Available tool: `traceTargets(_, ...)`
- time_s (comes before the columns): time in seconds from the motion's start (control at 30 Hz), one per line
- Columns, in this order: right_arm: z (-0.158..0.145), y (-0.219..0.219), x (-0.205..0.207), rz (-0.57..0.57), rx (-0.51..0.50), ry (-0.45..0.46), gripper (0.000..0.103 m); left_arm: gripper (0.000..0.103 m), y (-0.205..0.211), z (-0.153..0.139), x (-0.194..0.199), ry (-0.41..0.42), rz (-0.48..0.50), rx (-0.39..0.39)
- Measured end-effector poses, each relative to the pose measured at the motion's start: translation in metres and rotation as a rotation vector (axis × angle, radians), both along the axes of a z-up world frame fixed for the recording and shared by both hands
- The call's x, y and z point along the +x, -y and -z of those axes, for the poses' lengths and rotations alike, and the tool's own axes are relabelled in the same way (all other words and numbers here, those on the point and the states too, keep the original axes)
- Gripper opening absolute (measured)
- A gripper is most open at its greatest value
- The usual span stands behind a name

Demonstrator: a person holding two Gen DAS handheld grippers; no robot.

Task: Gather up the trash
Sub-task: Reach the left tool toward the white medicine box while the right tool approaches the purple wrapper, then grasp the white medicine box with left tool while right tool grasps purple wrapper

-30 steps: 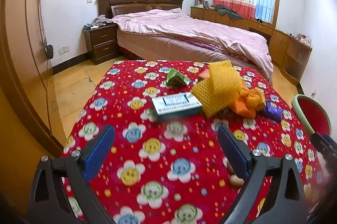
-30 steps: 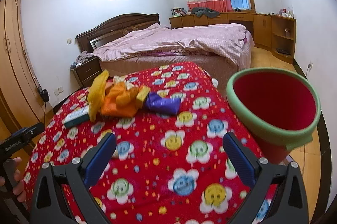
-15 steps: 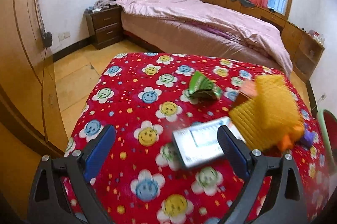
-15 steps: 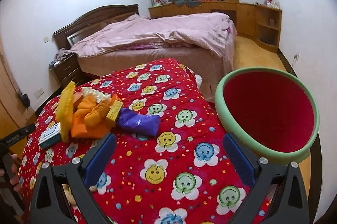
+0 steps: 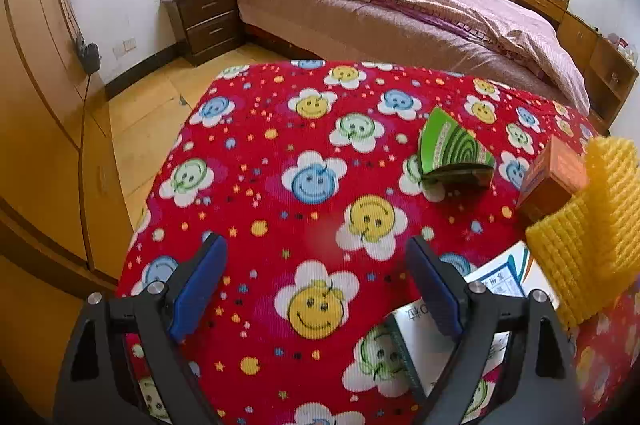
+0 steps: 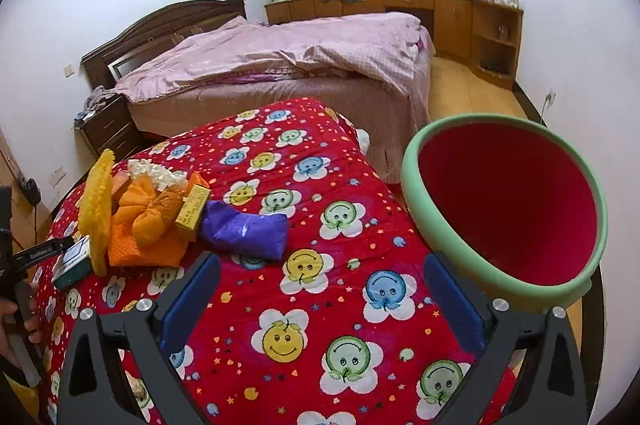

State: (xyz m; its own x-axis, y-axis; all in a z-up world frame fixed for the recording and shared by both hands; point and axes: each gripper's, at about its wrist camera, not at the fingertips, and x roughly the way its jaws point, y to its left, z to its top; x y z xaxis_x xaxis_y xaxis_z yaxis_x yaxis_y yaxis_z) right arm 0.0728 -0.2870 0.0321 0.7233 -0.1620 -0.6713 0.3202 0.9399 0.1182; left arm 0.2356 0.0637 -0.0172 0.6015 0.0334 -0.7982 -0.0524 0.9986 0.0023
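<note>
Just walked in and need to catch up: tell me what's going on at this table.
A person is clearing trash off a table under a red smiley-flower cloth, holding a gripper in each hand. The left gripper hangs beside a white printed box, jaws closing with nothing between them. The right gripper is open and empty, near a purple plastic bag. The red bin with a green rim looks empty.

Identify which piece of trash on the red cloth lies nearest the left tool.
The white printed box, flat on the cloth, partly hidden behind the left tool's right finger. The green wrapper, brown box and yellow mesh lie farther away.
</note>
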Motion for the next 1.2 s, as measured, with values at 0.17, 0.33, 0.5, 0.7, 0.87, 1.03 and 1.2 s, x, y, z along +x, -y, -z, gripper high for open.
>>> traceTargets(0.17,-0.006,-0.006,-0.006,-0.027,-0.006,0.003,0.103,0.09,0.004,-0.002,-0.018,-0.004,0.018,-0.013)
traceTargets(0.33,-0.012,-0.01,-0.008,-0.041,-0.004,0.016,0.103,0.09,0.015,0.0,-0.039,-0.029,0.055,-0.022)
traceTargets(0.5,-0.012,-0.012,-0.01,-0.067,0.013,0.019,0.103,0.09,0.028,0.001,-0.056,-0.02,0.105,-0.013)
traceTargets(0.7,-0.014,-0.008,-0.01,-0.078,0.02,0.033,0.103,0.09,0.035,-0.012,-0.057,-0.005,0.179,-0.092)
traceTargets(0.87,-0.017,-0.005,-0.011,-0.077,0.024,0.042,0.103,0.09,0.047,-0.024,-0.053,0.043,0.218,-0.058)
traceTargets(1.03,-0.016,0.002,-0.018,-0.065,0.052,0.051,0.103,0.089,0.04,-0.023,-0.037,0.001,0.162,-0.074)
traceTargets(1.2,-0.017,0.006,-0.026,-0.064,0.057,0.059,0.103,0.089,0.036,-0.02,-0.047,-0.011,0.145,-0.038)
